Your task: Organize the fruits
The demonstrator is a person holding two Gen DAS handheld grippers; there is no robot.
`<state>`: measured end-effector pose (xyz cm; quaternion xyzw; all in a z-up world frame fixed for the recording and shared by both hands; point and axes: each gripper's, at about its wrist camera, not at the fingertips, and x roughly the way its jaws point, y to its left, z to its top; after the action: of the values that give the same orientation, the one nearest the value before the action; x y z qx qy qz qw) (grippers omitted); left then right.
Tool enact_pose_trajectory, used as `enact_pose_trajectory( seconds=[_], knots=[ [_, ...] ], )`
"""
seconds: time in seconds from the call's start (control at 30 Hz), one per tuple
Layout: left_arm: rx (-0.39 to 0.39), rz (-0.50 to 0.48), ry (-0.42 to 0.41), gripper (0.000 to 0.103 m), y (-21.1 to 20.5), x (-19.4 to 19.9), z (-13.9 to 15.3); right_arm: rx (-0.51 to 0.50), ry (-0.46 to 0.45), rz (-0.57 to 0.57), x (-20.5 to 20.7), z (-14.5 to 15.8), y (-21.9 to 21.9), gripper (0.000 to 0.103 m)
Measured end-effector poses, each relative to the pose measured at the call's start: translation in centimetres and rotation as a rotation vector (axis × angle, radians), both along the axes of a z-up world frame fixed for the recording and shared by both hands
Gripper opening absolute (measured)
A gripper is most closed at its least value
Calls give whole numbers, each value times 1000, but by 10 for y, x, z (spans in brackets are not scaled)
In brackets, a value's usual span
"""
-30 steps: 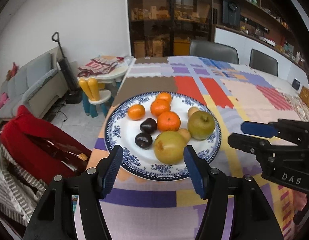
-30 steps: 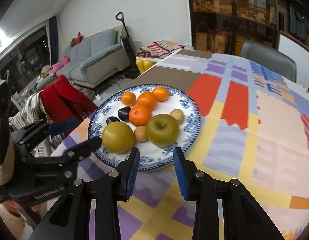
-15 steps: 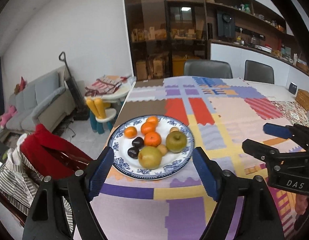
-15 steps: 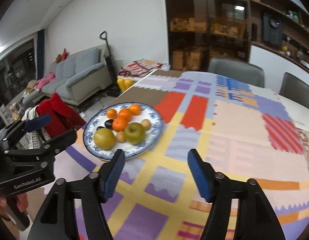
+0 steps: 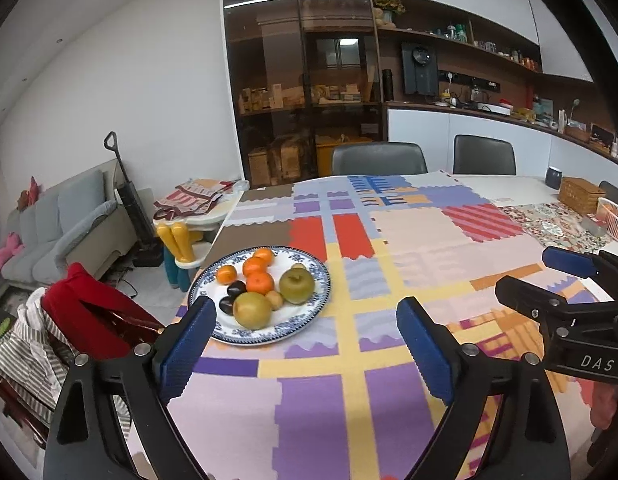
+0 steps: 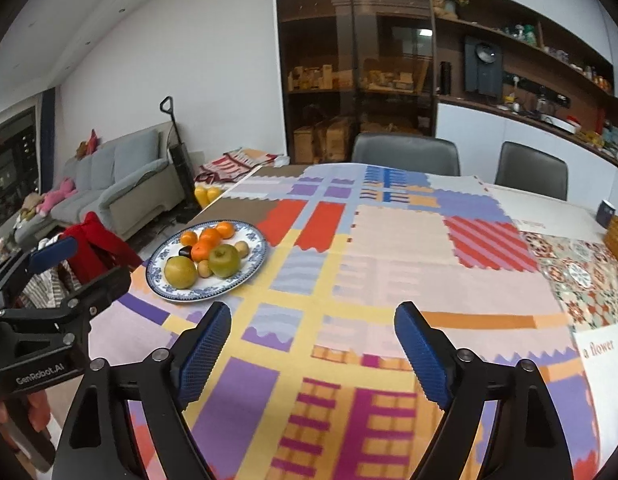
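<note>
A blue-patterned plate (image 5: pixel 311 314) sits near the left edge of the table on a patchwork cloth. On it lie a yellow pear (image 5: pixel 252 311), a green apple (image 5: pixel 296 286), several oranges (image 5: pixel 259 282), two dark plums (image 5: pixel 236 289) and small brown fruits (image 5: pixel 275 298). My left gripper (image 5: pixel 304 308) hangs back from the plate, above the cloth. Its jaws are opening and nothing is between them. My right gripper (image 6: pixel 313 312) is further right over bare cloth, with the plate (image 6: pixel 254 268) ahead to its left. Its jaws are opening too, and they are empty. Each gripper shows in the other's view: right gripper (image 5: pixel 525 272), left gripper (image 6: pixel 97 260).
A chair with a red garment (image 5: pixel 89 312) stands by the table's left edge. Two grey chairs (image 5: pixel 379 158) are at the far side. A wicker box (image 5: pixel 581 196) and a pink basket (image 5: pixel 613 220) sit at the far right. A sofa (image 6: pixel 109 184) is beyond on the left.
Both grippers have drawn back and up from the plate, which now looks smaller and farther off. Both pairs of jaws have spread much wider. The fruit has not moved.
</note>
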<state>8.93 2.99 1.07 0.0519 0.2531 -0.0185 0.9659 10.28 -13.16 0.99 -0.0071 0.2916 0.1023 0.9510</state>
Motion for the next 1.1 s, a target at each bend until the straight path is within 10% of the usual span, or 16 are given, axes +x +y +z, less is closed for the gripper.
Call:
enact_pose_trajectory(
  seconds=[1.1],
  knots=[
    [-2,1,-37,100,-5,-56,3,-1,-82,-18,-63,7,-12,87]
  ],
)
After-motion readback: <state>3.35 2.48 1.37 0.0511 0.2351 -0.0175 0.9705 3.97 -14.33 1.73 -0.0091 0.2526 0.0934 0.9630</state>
